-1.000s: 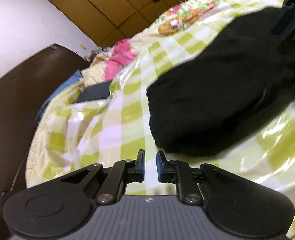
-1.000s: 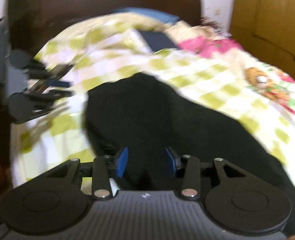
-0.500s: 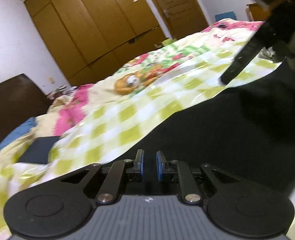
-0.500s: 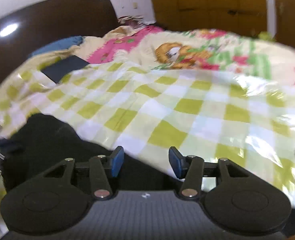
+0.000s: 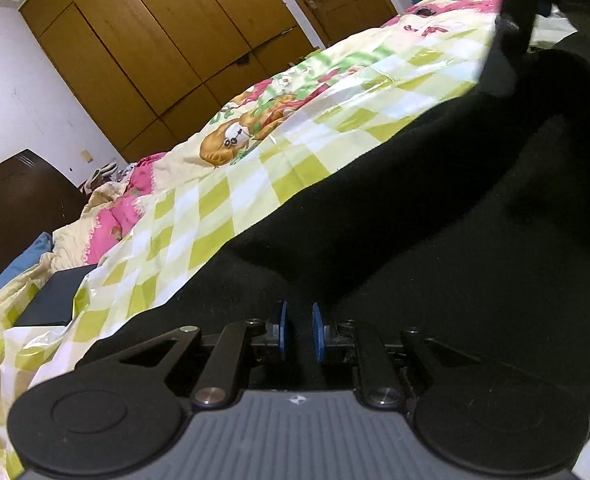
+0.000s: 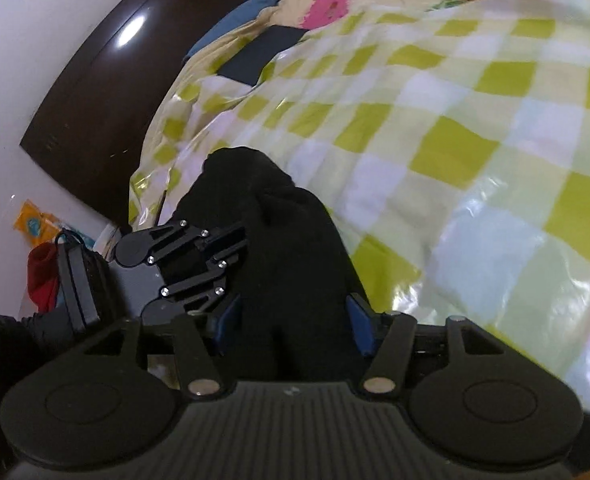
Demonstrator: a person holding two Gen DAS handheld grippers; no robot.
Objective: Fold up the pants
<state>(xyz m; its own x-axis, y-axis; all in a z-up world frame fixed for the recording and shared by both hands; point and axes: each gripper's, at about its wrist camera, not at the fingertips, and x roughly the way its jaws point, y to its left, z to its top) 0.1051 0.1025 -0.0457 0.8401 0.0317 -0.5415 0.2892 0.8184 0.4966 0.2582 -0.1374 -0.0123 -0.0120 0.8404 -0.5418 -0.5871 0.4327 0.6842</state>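
Observation:
Black pants (image 5: 435,240) lie spread over the green-checked bed cover (image 5: 223,216). My left gripper (image 5: 297,332) hovers low over their near edge, its blue pads a narrow gap apart, with only dark cloth showing behind the gap. In the right wrist view the left gripper (image 6: 239,264) points at the pants' (image 6: 287,240) rounded end from the left. The jaws of my right gripper (image 6: 293,322) are opening, and black cloth lies between the wide-set pads without being pinched. A dark blurred shape (image 5: 511,40), probably the right gripper, hangs at the upper right of the left wrist view.
A dark wooden headboard (image 6: 95,92) closes off the bed's end. A dark blue flat item (image 6: 259,56) and a blue pillow (image 6: 235,20) lie near it. A pink cartoon quilt (image 5: 235,140) covers the far side. Brown wardrobe doors (image 5: 155,60) line the wall. Red and orange clutter (image 6: 41,276) sits beside the bed.
The left gripper swung from beside the pants' end to low over them, its gap unchanged. The right gripper turned and rolled back towards the pants' end, and its jaws widened.

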